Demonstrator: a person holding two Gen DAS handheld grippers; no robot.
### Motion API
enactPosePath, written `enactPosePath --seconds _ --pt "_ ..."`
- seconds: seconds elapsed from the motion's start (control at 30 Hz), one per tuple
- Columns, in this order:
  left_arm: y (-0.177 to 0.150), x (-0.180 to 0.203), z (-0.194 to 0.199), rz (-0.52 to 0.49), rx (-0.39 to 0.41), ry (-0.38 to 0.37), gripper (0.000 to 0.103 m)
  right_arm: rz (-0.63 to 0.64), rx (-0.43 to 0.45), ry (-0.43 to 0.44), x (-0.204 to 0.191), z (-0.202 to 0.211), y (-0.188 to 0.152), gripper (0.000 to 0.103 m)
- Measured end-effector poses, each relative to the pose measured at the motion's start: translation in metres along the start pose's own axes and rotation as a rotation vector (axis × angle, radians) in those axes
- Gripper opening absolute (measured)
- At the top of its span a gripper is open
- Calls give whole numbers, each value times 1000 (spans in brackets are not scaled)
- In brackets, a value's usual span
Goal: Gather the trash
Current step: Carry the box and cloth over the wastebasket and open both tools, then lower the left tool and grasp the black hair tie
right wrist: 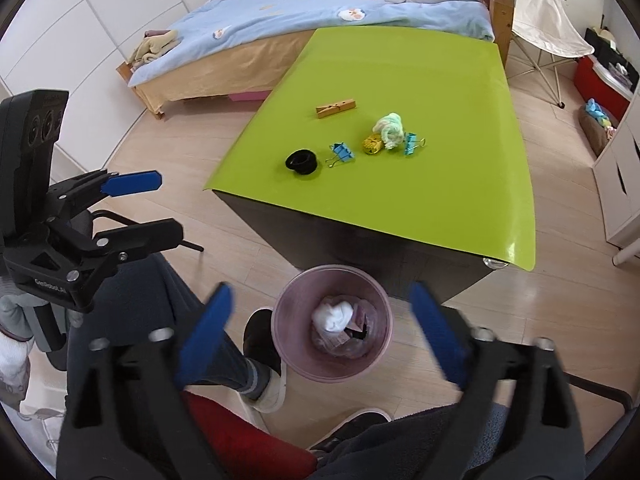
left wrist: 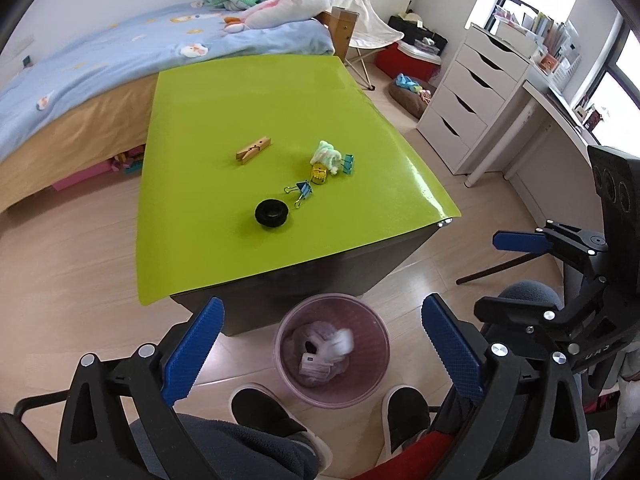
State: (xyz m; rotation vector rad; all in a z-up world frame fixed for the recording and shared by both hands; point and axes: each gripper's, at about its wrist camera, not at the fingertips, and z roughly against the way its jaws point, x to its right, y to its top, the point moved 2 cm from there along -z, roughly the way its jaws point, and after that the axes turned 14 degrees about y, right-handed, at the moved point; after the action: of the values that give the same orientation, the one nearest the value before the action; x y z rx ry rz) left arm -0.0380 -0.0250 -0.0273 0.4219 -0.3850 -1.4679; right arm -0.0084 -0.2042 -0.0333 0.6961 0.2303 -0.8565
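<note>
A pink wastebasket stands on the floor by the green table. It holds a white crumpled wad and paper scraps. My left gripper and right gripper both hang above the basket, open, with nothing between their fingers. On the table lie a mint fluffy wad, a yellow piece, two binder clips, a black ring and a wooden clothespin.
A bed with a blue cover runs along the table's far side. White drawers stand to the right. The person's shoes and knees flank the basket. A folding chair stands beyond the table.
</note>
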Motion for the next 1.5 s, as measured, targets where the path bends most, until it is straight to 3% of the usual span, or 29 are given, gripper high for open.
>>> enactPosePath --seconds 0.17,0.83,1.1,1.5 --pt "-1 -1 -1 3 -7 2 95 -22 15 -10 4 4 1 99" --pt "20 -9 -17 18 -15 17 95 -46 51 -14 19 11 23 99" --pt "43 -12 -44 2 -50 23 95 -56 52 -11 26 9 30 99" --pt "71 -8 -113 -42 -178 56 95 -85 33 -7 34 7 28 99"
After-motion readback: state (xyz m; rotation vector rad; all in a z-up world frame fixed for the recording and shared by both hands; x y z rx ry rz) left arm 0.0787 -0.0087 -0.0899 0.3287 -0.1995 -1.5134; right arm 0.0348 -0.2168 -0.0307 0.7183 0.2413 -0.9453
